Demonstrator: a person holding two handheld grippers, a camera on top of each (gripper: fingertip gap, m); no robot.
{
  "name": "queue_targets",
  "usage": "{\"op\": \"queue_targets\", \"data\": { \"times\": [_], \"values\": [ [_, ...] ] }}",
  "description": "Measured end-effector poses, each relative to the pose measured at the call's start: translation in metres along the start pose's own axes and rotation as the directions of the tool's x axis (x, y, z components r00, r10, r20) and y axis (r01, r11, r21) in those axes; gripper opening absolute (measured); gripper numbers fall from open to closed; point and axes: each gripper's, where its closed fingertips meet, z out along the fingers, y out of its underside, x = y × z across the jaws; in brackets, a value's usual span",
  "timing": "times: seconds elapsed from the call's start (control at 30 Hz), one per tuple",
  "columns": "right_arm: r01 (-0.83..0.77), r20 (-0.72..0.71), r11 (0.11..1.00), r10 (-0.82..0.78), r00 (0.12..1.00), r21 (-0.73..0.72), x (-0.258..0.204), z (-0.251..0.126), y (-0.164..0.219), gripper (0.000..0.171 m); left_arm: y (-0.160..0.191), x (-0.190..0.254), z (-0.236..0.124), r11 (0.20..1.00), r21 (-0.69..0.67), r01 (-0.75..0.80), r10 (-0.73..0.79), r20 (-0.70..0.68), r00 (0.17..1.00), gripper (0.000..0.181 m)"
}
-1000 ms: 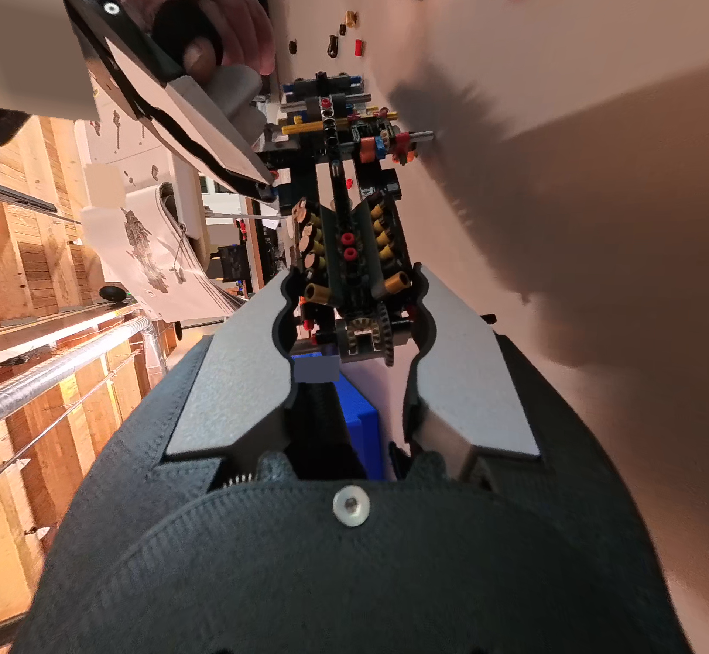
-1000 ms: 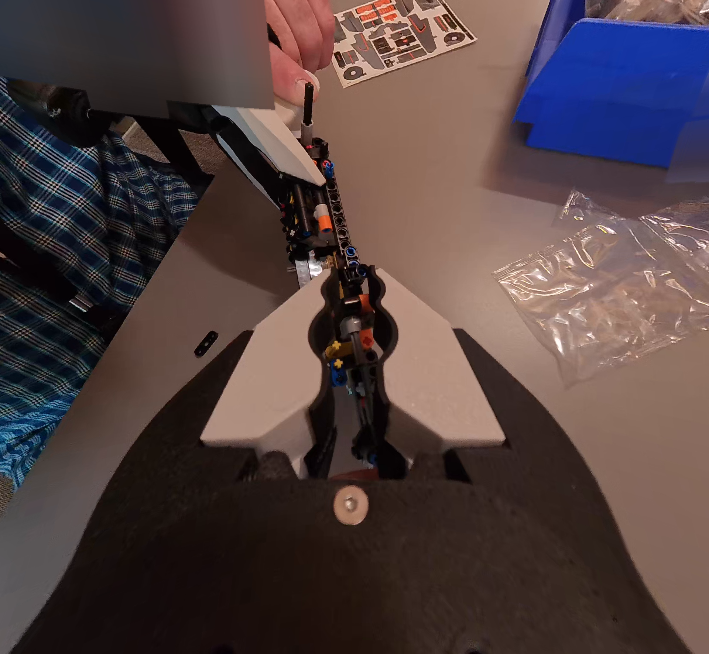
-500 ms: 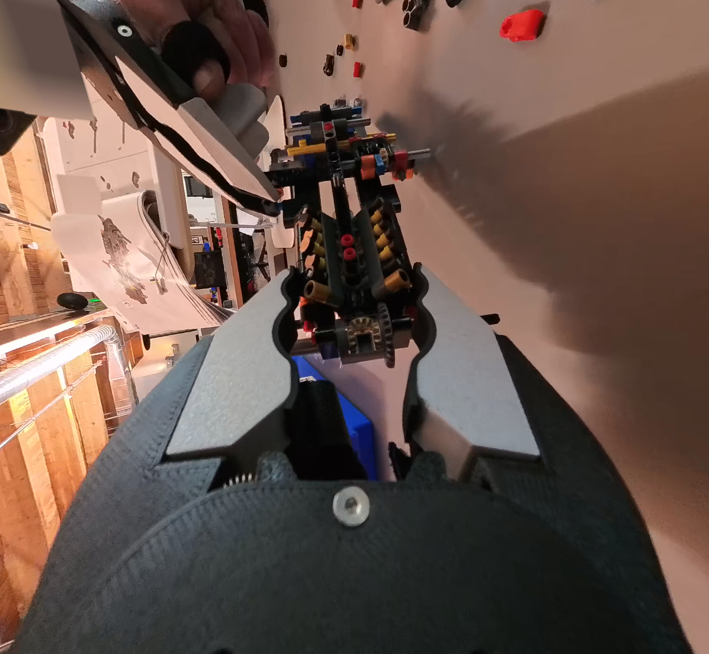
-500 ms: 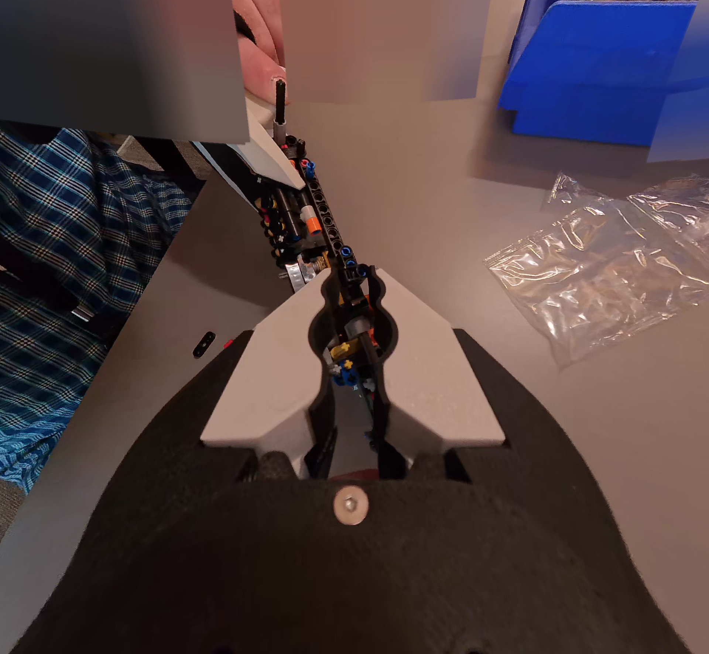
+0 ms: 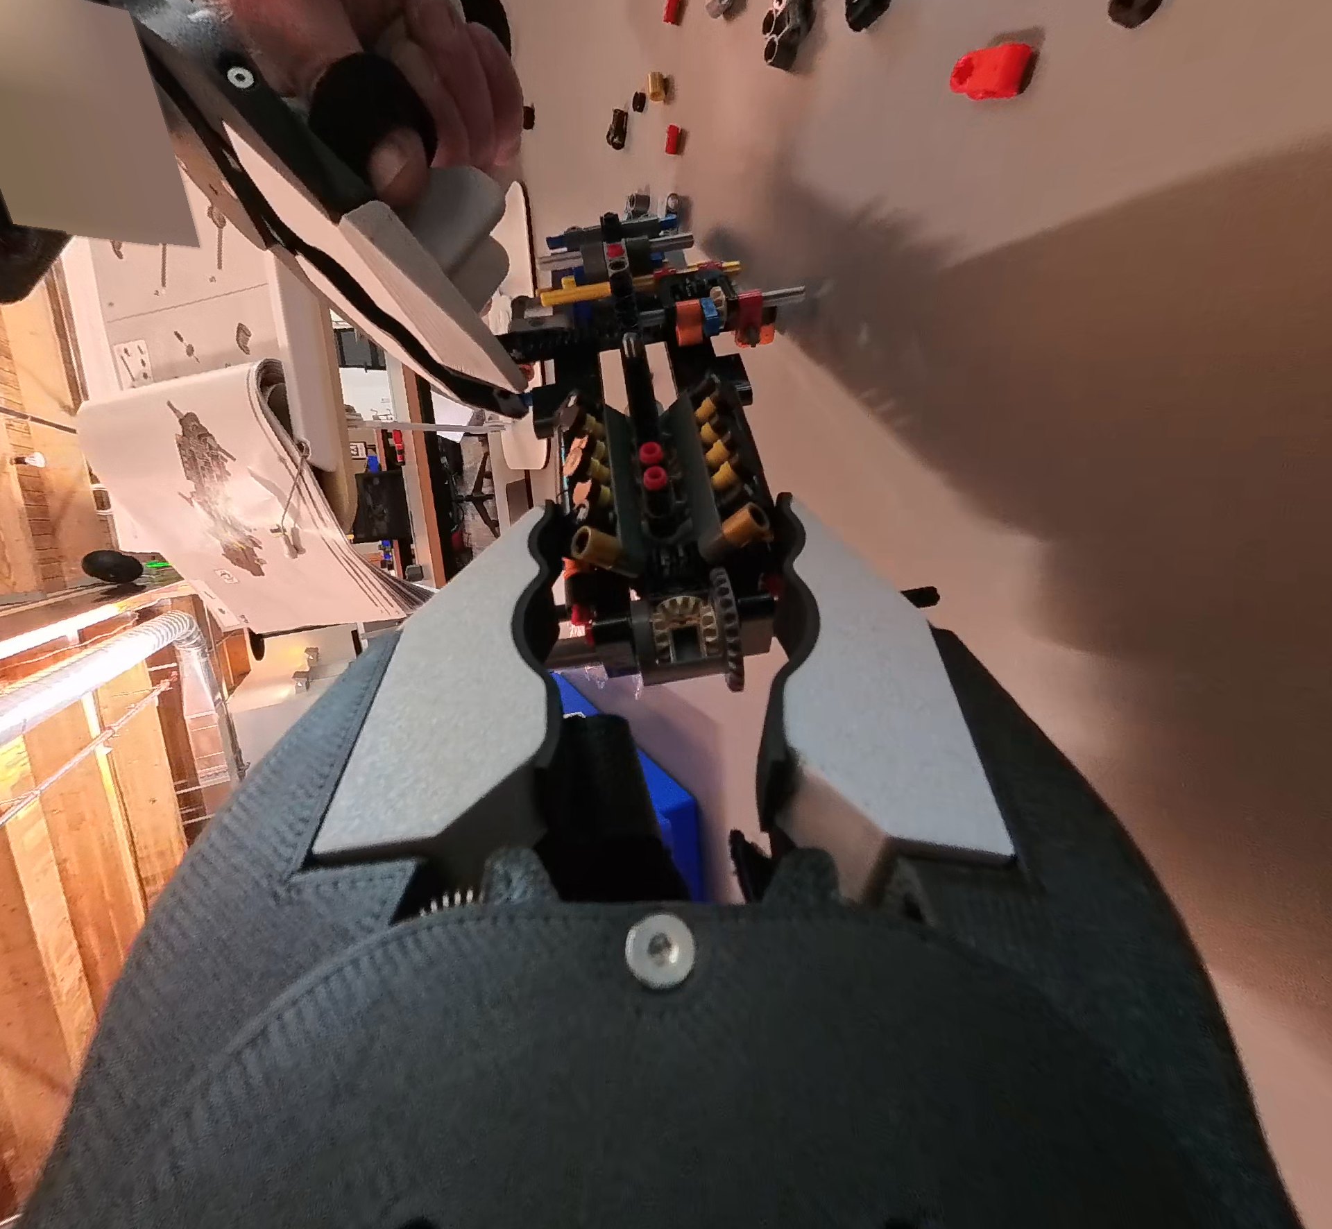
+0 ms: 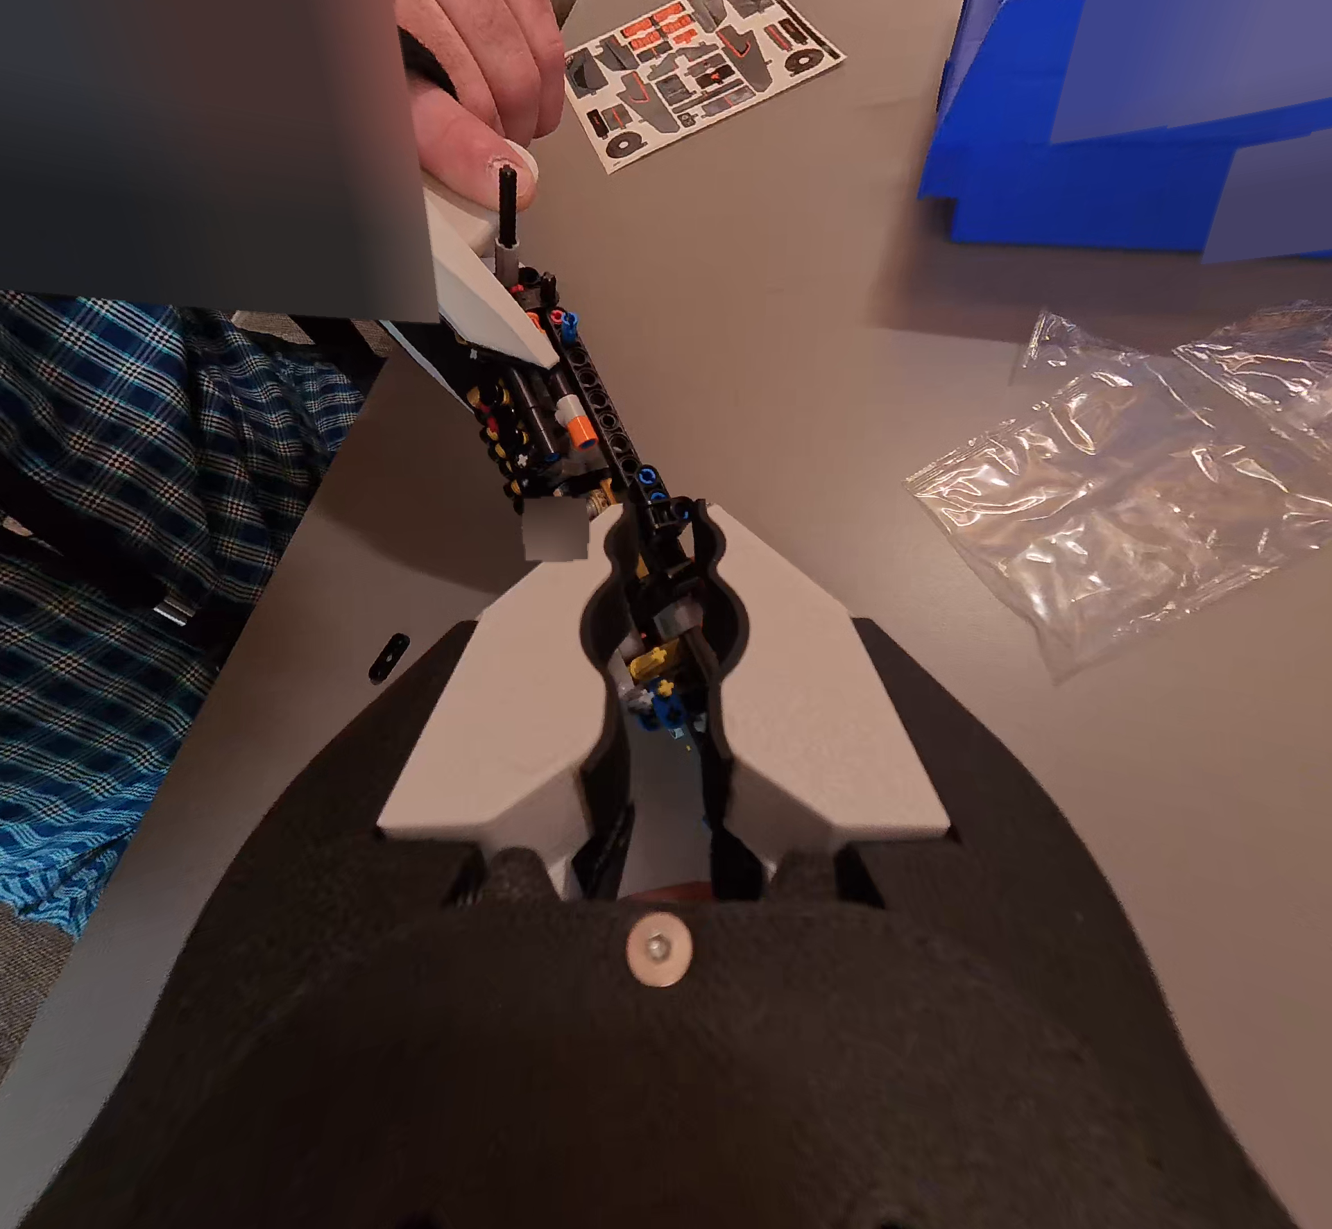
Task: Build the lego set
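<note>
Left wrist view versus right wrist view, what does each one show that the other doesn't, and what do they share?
Only the left wrist view shows the loose red block among small scattered parts and the open white instruction booklet. Only the right wrist view shows the printed sticker sheet, the crinkled clear plastic bags and a blue plaid garment. Both show the black partly built lego chassis, gripped by the left tongs and right tongs.

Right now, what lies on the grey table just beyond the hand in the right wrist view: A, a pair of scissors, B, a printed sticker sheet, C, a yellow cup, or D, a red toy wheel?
B: a white printed sticker sheet with dark and red shapes lies flat on the grey table past the hand.
</note>
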Motion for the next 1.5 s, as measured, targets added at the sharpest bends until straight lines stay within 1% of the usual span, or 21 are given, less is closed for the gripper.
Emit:
{"op": "queue_targets", "data": {
  "times": [0.47, 0.6, 0.73, 0.97, 1.23, 1.5],
  "values": [
    [-0.005, -0.005, 1.000, 0.005, 1.000, 0.010, 0.001, -0.001, 0.000, 0.012, -0.001, -0.003, -0.001, 1.000, -0.003, 0.001, -0.001, -0.004, 1.000, 0.057],
    [0.015, -0.012, 1.000, -0.015, 1.000, -0.002, 0.001, 0.000, 0.001, 0.012, -0.001, -0.003, -0.002, 1.000, -0.002, 0.001, -0.001, 0.000, 1.000, 0.057],
    [0.069, -0.041, 0.997, -0.071, 0.997, -0.042, -0.001, 0.001, 0.001, 0.012, 0.001, -0.001, -0.003, 1.000, 0.000, -0.011, 0.011, 0.022, 1.000, 0.057],
    [0.163, -0.081, 0.980, -0.172, 0.982, -0.111, -0.007, 0.005, 0.000, 0.012, 0.009, 0.005, -0.005, 0.997, -0.005, -0.072, 0.072, 0.110, 0.991, 0.057],
    [0.232, -0.129, 0.962, -0.251, 0.959, -0.145, -0.012, 0.009, -0.001, 0.012, 0.017, 0.008, -0.005, 0.992, -0.003, -0.126, 0.124, 0.184, 0.975, 0.057],
    [0.309, -0.157, 0.927, -0.345, 0.925, -0.215, -0.017, 0.008, -0.002, 0.011, 0.017, 0.007, -0.006, 0.985, 0.010, -0.170, 0.162, 0.243, 0.956, 0.058]
  ]
}}
